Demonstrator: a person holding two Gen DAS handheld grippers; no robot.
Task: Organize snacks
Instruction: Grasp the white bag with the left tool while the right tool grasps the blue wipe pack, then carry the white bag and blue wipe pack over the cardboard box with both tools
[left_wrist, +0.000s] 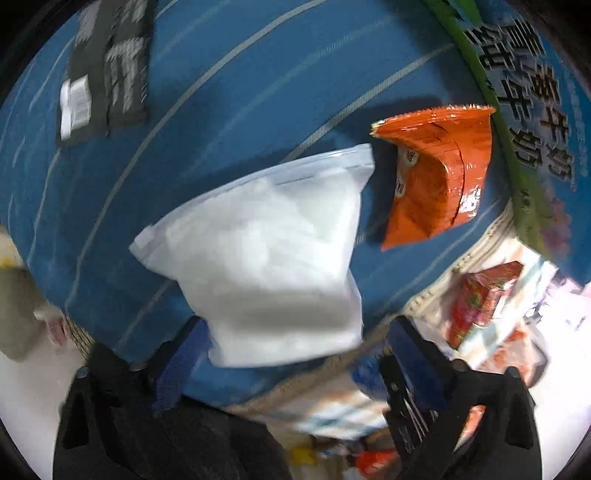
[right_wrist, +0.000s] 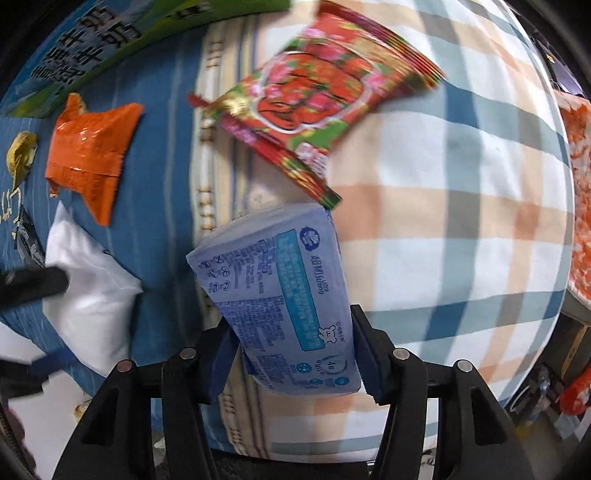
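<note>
Left wrist view: the left gripper (left_wrist: 295, 354) stands with fingers wide around the near end of the white pouch (left_wrist: 266, 254), which lies on the blue cloth (left_wrist: 221, 92); contact cannot be told. An orange packet (left_wrist: 436, 173) lies right of it.

Right wrist view: the right gripper (right_wrist: 291, 354) has its fingers clamped on the blue tissue pack (right_wrist: 280, 295), over the checked cloth (right_wrist: 461, 184). A red-green packet (right_wrist: 317, 99) lies beyond.

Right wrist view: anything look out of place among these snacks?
Yes. The blue packet between the right claw pads looks like a tissue pack, not a snack. The red floral packet lies askew on the checked cloth.
</note>
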